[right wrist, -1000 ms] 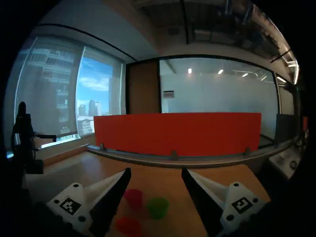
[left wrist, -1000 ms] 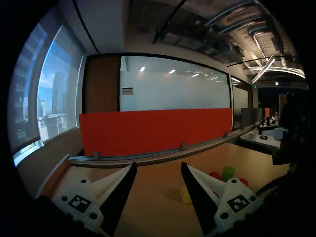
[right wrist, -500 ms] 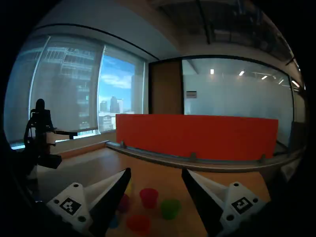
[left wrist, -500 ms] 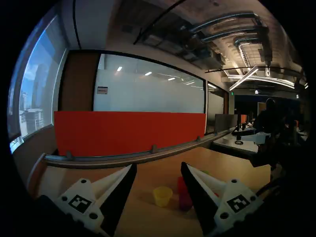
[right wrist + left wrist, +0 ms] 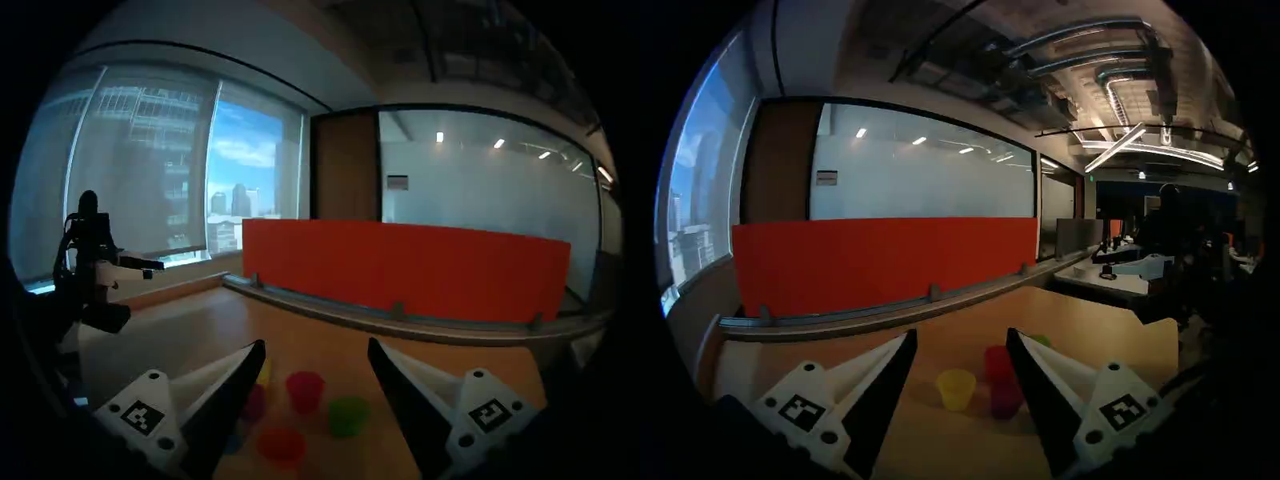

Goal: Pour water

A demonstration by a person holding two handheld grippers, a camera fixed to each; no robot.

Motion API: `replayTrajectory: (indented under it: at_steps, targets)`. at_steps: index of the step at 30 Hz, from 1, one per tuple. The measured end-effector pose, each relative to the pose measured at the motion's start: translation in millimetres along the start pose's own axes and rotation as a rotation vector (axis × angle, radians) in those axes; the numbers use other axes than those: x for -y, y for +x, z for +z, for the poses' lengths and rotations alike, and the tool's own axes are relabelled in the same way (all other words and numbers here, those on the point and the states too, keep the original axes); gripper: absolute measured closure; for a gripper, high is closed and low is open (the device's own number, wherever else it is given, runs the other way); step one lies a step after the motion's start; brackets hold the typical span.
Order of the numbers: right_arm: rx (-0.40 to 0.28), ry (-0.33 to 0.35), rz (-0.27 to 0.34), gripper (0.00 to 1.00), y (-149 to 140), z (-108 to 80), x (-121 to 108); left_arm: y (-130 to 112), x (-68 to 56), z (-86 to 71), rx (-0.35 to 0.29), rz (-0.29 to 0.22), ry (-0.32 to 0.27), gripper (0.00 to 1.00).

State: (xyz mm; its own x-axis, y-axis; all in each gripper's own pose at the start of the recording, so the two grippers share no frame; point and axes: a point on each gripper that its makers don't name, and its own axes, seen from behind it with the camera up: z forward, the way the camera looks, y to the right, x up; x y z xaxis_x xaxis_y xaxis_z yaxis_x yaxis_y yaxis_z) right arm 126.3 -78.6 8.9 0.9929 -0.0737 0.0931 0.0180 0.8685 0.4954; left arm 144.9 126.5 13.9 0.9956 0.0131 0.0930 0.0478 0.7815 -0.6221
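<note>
The tall window (image 5: 160, 184) lies off the left end of the red partition (image 5: 400, 268) and shows sky and towers. The partition runs along the far edge of the wooden tabletop (image 5: 200, 328), and everything else lies on the near side of it. Well off the partition's left end, in front of the window, stands a dark apparatus (image 5: 88, 264). It may be a camera stand, but it is too shadowed to be sure.

The right gripper (image 5: 316, 344) hangs above the tabletop and is aimed toward the partition. Its fingers (image 5: 208, 384) are spread wide apart and grip nothing. The left gripper (image 5: 959, 334) also faces the partition, with its fingers (image 5: 1064, 384) parted and holding nothing.

The cups stand upright in a loose group on the tabletop, well short of the partition. In the left gripper view the yellow cup (image 5: 957, 389) and the purple cup (image 5: 1006, 398) stand near each other. In the right gripper view a red cup (image 5: 306, 390) is the one of three closest to the partition. The green cup (image 5: 348, 416) is just beside it, and a second red cup (image 5: 280, 444) stands farther from the partition than both.
</note>
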Motion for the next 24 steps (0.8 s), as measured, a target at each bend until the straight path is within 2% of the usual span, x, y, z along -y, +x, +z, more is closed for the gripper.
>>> replayTrajectory:
  at_steps: [9, 15, 24]
  targets:
    - [0.067, 0.010, -0.016, 0.01, -10, 2.6, 1, -24, -23.7, 4.8, 0.092, 0.045, -0.102, 0.18]
    - [0.111, 0.011, -0.018, 0.01, -17, 3.5, -3, -33, -37.2, 7.2, 0.120, 0.083, -0.145, 0.18]
    - [0.205, 0.015, -0.028, 0.01, -37, 1.4, -7, -46, -50.3, 11.1, 0.160, 0.087, -0.197, 0.18]
